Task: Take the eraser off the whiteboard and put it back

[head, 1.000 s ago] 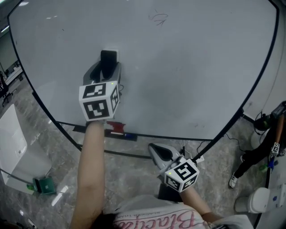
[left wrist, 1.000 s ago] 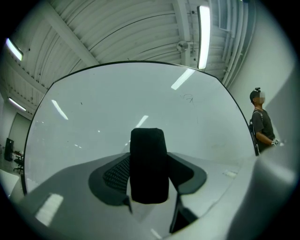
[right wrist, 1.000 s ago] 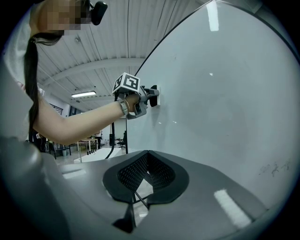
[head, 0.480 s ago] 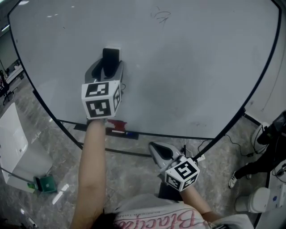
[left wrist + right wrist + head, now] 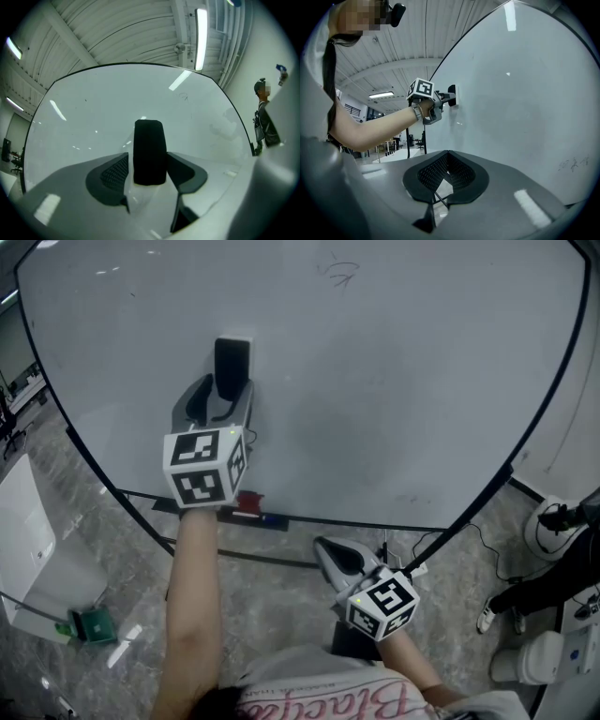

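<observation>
The black eraser (image 5: 232,365) sticks upright on the whiteboard (image 5: 394,381). My left gripper (image 5: 221,395) is held up to it, open. The eraser's near end sits between the two fingertips, with thin gaps on both sides in the left gripper view, where the eraser (image 5: 149,152) fills the middle. My right gripper (image 5: 328,554) hangs low in front of the board's bottom edge, shut and empty, its pads meeting at the tip (image 5: 447,157). From the right gripper view the eraser (image 5: 452,90) and the left gripper show far off against the board.
A small scribble (image 5: 339,273) marks the board's top. A red object (image 5: 248,503) and a marker lie on the ledge under the board. A white cabinet (image 5: 28,540) and a green item (image 5: 94,626) are on the floor at left. A person (image 5: 562,559) stands at right.
The left gripper has drawn back a little from the board, down and left in the head view. The eraser stays on the board. The right gripper has not moved.
</observation>
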